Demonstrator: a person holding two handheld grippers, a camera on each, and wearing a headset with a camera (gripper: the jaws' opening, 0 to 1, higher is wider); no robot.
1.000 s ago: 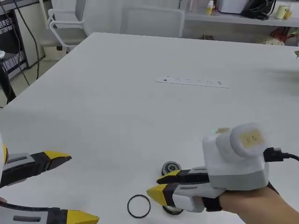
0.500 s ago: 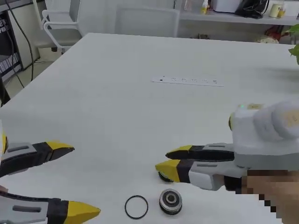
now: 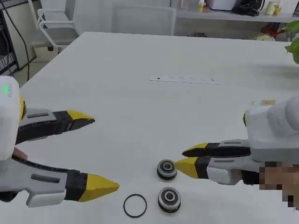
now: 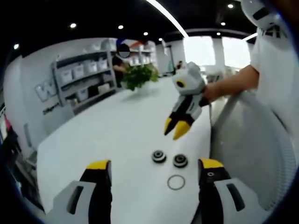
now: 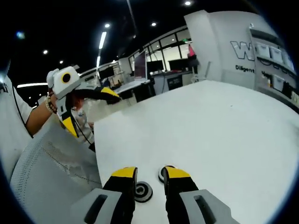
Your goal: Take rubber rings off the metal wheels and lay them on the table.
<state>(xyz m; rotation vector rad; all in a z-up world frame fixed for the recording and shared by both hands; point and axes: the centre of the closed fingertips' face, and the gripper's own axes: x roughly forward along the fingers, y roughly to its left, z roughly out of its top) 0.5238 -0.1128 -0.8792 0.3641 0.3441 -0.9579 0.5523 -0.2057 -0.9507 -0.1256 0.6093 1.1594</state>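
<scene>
Two small metal wheels sit near the table's front edge: one [image 3: 167, 169] with a dark rim, and one closer to me [image 3: 169, 199] with a silvery rim. A loose black rubber ring [image 3: 135, 205] lies flat to the left of the closer wheel. My right gripper [image 3: 182, 158] hovers just right of the farther wheel, jaws a little apart and holding nothing. In the right gripper view a wheel [image 5: 142, 191] shows between its tips [image 5: 149, 173]. My left gripper [image 3: 100, 154] is held wide open and empty to the left of the ring. The left gripper view shows both wheels [image 4: 159, 156] [image 4: 180, 161] and the ring [image 4: 176, 182].
The white table [image 3: 140, 93] has a flush socket strip [image 3: 184, 79] in its middle. A chair [image 3: 142, 18] stands behind the far edge, with shelves beyond it. A potted plant [image 3: 293, 42] is at the far right.
My right gripper has lifted off the wheels and drawn back to the right, uncovering both. My left gripper has risen and come forward. The ring has stayed put.
</scene>
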